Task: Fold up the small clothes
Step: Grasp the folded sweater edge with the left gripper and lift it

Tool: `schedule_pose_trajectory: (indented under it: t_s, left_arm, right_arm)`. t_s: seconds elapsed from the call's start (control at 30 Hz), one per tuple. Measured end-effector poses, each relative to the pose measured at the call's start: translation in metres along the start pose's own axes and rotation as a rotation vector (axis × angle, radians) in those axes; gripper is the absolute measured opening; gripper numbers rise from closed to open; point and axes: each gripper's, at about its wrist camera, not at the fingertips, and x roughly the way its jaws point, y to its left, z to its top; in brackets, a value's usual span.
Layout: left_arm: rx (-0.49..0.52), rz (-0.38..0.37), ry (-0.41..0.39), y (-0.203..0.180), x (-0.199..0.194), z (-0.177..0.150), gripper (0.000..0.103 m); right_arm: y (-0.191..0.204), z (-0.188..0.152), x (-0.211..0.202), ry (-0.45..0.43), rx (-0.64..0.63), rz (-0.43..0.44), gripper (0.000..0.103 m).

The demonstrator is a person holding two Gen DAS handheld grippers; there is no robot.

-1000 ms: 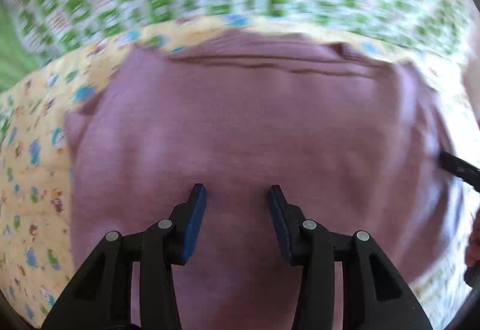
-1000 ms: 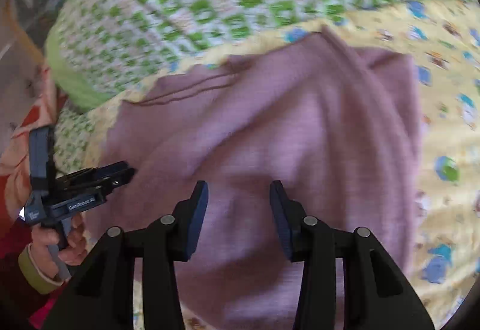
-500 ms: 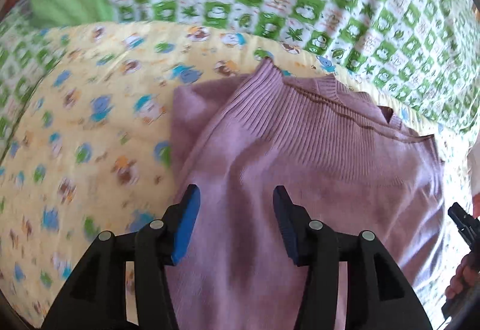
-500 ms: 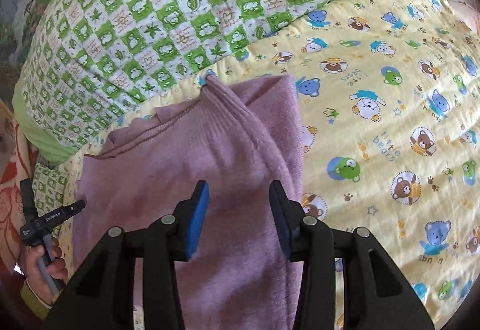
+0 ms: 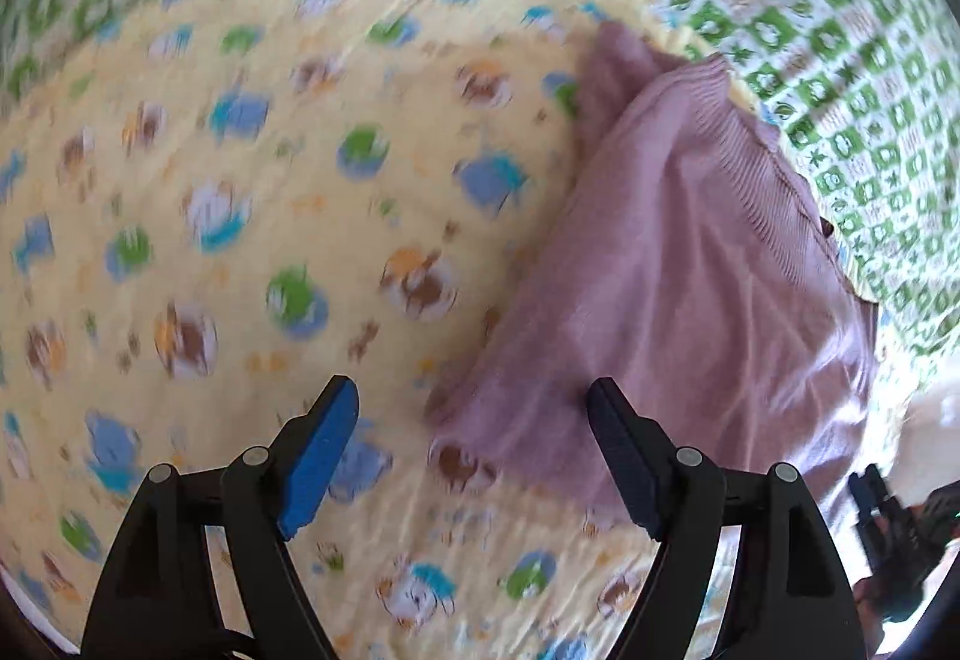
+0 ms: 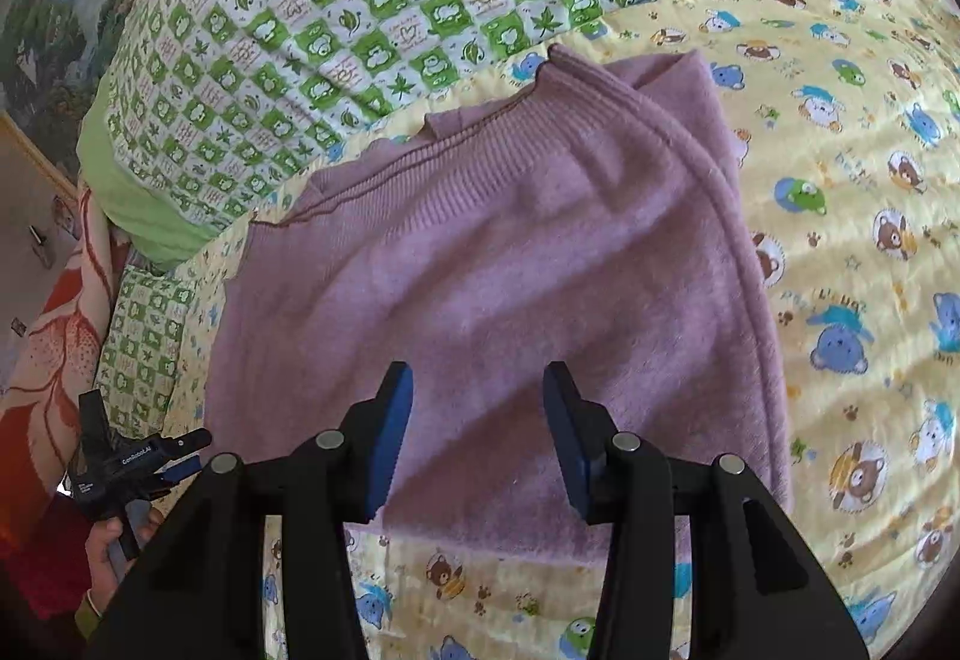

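Note:
A mauve knitted sweater lies folded on a yellow bear-print blanket, its ribbed band towards the far side. My right gripper hovers over the sweater's near part; its jaws stand apart and are opening slightly, with nothing pinched. In the blurred left wrist view the sweater lies to the right. My left gripper is at its near left corner, jaws wide and still opening. The corner lies loose between them, untouched by the pads. A hand holds the left gripper at the sweater's left edge.
A green-and-white checked quilt bunches along the far side of the blanket. An orange floral cloth and floor show at the far left. The right gripper appears at the lower right of the left wrist view.
The left gripper slid left, from over the middle of the sweater to its left corner, rolled, and spread its jaws much wider. The right gripper drew back towards the sweater's near edge.

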Motion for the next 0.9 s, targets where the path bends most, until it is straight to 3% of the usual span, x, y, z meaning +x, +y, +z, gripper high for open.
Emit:
schedule_pose_trajectory:
  t_s: [0.27, 0.5, 0.57, 0.6, 0.73, 0.9]
  left_arm:
    - [-0.068, -0.052, 0.026, -0.003, 0.018, -0.004, 0.082]
    - [-0.062, -0.027, 0.004, -0.029, 0.033, 0.014, 0.08]
    - [-0.035, -0.027, -0.004, -0.038, 0.035, 0.018, 0.062]
    - [-0.019, -0.029, 0.002, -0.044, 0.036, 0.02, 0.049]
    - [0.02, -0.026, -0.01, -0.063, 0.032, 0.023, 0.019]
    - [0.169, -0.082, -0.094, -0.116, 0.004, 0.015, 0.014]
  right_arm:
    - [0.014, -0.014, 0.009, 0.049, -0.018, 0.01, 0.047]
    - [0.019, -0.02, 0.015, 0.078, -0.024, 0.016, 0.047]
    - [0.018, -0.02, 0.016, 0.085, -0.024, 0.016, 0.047]
    - [0.018, -0.02, 0.017, 0.087, -0.023, 0.016, 0.047]
    - [0.015, -0.019, 0.017, 0.085, -0.021, 0.012, 0.047]
    - [0.01, -0.013, 0.014, 0.072, -0.005, 0.012, 0.047]
